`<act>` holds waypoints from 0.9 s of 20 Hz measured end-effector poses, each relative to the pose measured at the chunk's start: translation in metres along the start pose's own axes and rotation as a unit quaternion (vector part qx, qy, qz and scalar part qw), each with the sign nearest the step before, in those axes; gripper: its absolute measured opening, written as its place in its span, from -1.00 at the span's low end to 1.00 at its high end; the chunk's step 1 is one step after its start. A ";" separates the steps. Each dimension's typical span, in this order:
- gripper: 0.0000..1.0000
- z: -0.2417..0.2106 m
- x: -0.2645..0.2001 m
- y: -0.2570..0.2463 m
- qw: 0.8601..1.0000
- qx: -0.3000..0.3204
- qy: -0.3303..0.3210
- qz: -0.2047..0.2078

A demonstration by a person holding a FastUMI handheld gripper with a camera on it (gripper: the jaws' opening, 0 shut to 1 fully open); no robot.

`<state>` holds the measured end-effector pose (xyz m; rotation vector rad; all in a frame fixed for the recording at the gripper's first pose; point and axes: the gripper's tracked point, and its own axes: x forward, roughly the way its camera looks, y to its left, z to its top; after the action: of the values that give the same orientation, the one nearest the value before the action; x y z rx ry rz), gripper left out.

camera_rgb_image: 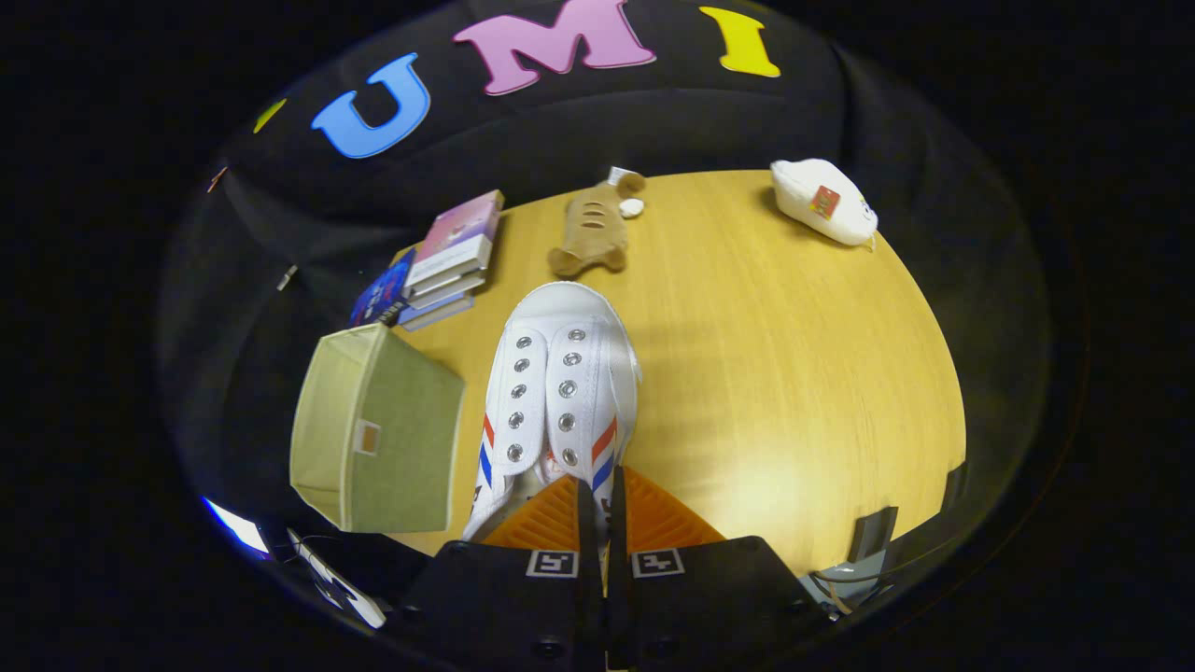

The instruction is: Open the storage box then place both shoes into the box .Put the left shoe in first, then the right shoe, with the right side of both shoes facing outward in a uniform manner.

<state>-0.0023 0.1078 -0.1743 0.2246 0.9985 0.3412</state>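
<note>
Claw: the gripper has its fingers drawn nearly together, pinching the rear collar of the white shoe; both fingers appear to press on the fabric there.
Shoe position: the shoe extends straight ahead of the fingers, toe pointing away, heel between them; it looks lifted over the wooden table, though contact cannot be confirmed.
Handling: canvas upper, judged light and soft; the collar will fold under pressure, so the toe may sag or swing; a hold at the stiffer heel is judged steadier.
Box: the green fabric box stands just left of the shoe, open side turned up and away; walls judged floppy.
Second shoe: the other white shoe lies well apart from the box, at the far right of the table.
Bystanders: a stack of books beyond the box; a plush toy beyond the held shoe's toe.
</note>
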 end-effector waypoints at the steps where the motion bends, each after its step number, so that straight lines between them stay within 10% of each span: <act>1: -0.88 0.004 -0.003 0.026 1.000 0.002 -0.005 0.019; 10: -0.88 0.008 0.005 0.197 0.996 0.002 0.008 0.088; 18: -0.88 -0.047 0.063 0.247 0.998 -0.002 0.052 0.043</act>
<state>-0.0548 0.3618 -0.1650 0.2474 1.0923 0.4366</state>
